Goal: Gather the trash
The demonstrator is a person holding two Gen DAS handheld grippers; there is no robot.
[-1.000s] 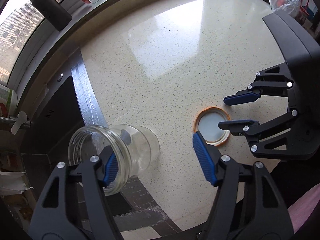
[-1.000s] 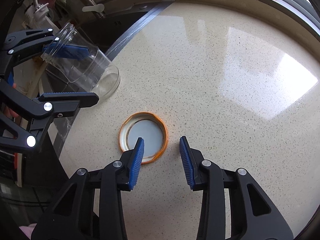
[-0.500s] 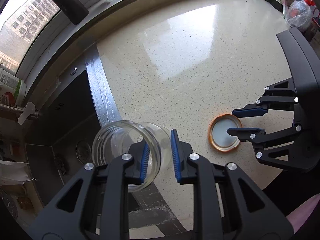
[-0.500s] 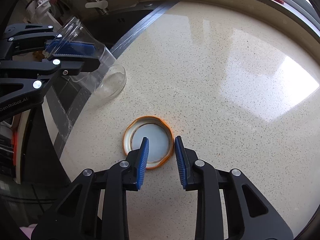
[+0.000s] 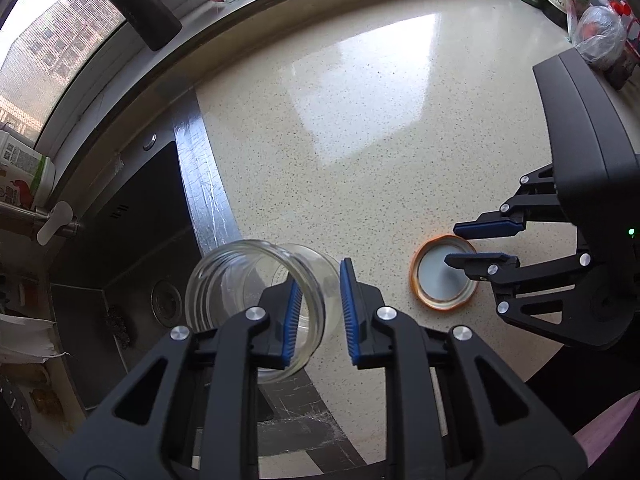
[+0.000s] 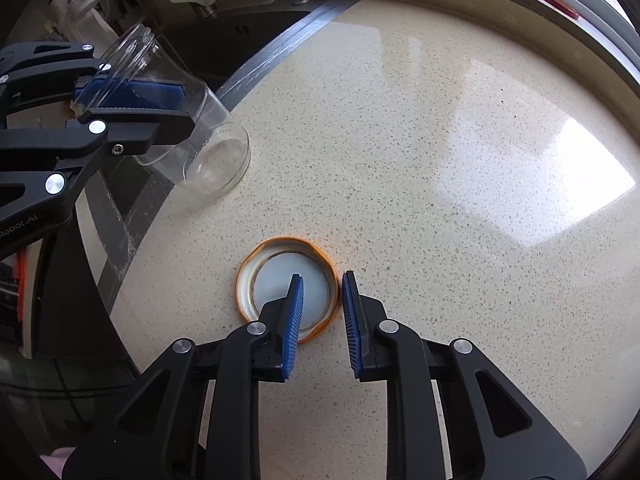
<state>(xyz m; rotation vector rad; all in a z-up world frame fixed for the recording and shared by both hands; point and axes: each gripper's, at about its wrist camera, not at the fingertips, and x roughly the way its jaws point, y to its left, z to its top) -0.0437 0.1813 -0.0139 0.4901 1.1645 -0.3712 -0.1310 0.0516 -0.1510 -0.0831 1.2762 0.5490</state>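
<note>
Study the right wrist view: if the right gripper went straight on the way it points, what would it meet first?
The right gripper would most likely meet the orange-rimmed lid's edge, which its fingers straddle, then the countertop under it; depth is unclear.

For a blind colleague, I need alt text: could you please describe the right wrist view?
The right gripper straddles the rim of an orange jar lid lying upside down on a speckled countertop, one finger inside, one outside. At left, the left gripper clamps the wall of a tilted, empty glass jar beside a dark sink.
</note>
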